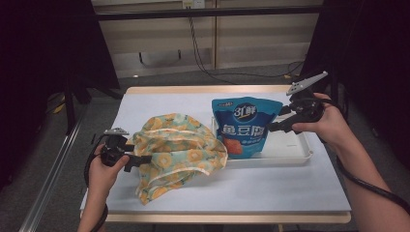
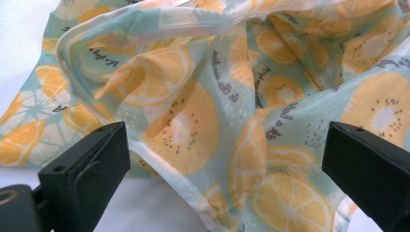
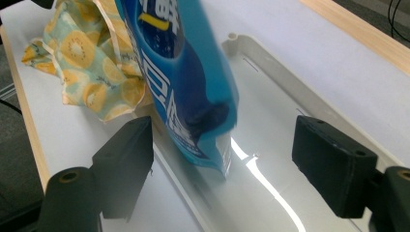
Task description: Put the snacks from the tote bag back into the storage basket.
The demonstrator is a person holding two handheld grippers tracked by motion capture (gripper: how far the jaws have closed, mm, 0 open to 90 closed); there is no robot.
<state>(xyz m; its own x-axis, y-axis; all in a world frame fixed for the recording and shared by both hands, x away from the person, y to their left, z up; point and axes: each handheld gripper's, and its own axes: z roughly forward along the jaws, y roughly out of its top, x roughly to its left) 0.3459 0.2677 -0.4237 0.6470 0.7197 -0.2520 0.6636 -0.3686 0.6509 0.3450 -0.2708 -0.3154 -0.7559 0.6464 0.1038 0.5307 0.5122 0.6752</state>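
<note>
A crumpled cloth bag (image 1: 179, 147) printed with orange and kiwi slices lies on the white table, left of centre. My left gripper (image 1: 140, 160) is at its left edge, open, and the printed fabric (image 2: 212, 111) lies between the spread jaws. A blue snack pouch (image 1: 245, 126) stands upright in a white tray (image 1: 295, 153) at the right. My right gripper (image 1: 276, 126) is open at the pouch's right edge. In the right gripper view the blue pouch (image 3: 188, 82) stands just ahead of the wide-open jaws, over the tray's floor (image 3: 270, 159).
The table's wooden edge (image 1: 227, 217) runs along the front and back. Dark curtains hang at both sides, and cables trail on the floor behind the table. Bare white table surface (image 1: 270, 186) lies in front of the tray.
</note>
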